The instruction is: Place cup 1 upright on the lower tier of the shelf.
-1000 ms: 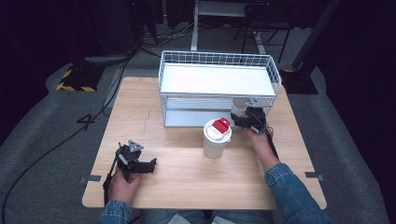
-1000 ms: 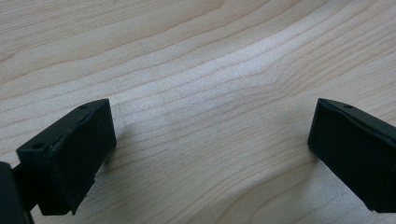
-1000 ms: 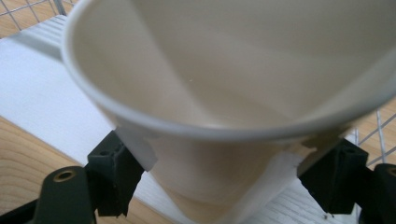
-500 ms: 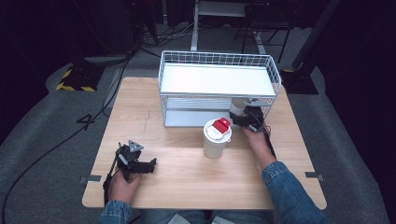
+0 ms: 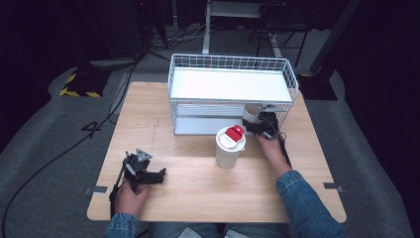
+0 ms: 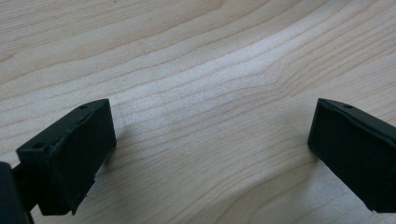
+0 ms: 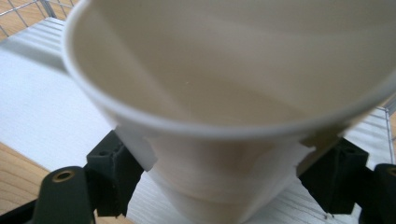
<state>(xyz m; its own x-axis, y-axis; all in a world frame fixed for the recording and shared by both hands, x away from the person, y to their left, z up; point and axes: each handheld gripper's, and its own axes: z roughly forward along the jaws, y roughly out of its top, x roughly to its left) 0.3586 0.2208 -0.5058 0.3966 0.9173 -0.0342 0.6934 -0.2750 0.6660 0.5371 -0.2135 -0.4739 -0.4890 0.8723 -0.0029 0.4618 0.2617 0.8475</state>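
My right gripper [image 5: 259,124] is at the front right corner of the white wire rack [image 5: 230,84], level with its lower shelf. It is shut on a white paper cup [image 5: 251,113]. In the right gripper view the cup [image 7: 224,93] is tilted with its open mouth toward the camera, its wall squeezed between the black fingers [image 7: 112,172]. A second white cup [image 5: 229,148] with a lid and a red piece [image 5: 235,133] on top stands on the table in front of the rack. My left gripper [image 5: 159,175] rests on the wooden table at the front left, open, with bare wood between its fingers [image 6: 70,154].
The wooden table [image 5: 198,193] has free room in the middle and along the front. The rack's upper shelf [image 5: 228,82] is white and bare. Dark floor and cables surround the table.
The right gripper and its cup have edged slightly left at the rack's corner. The left gripper has stayed where it was.
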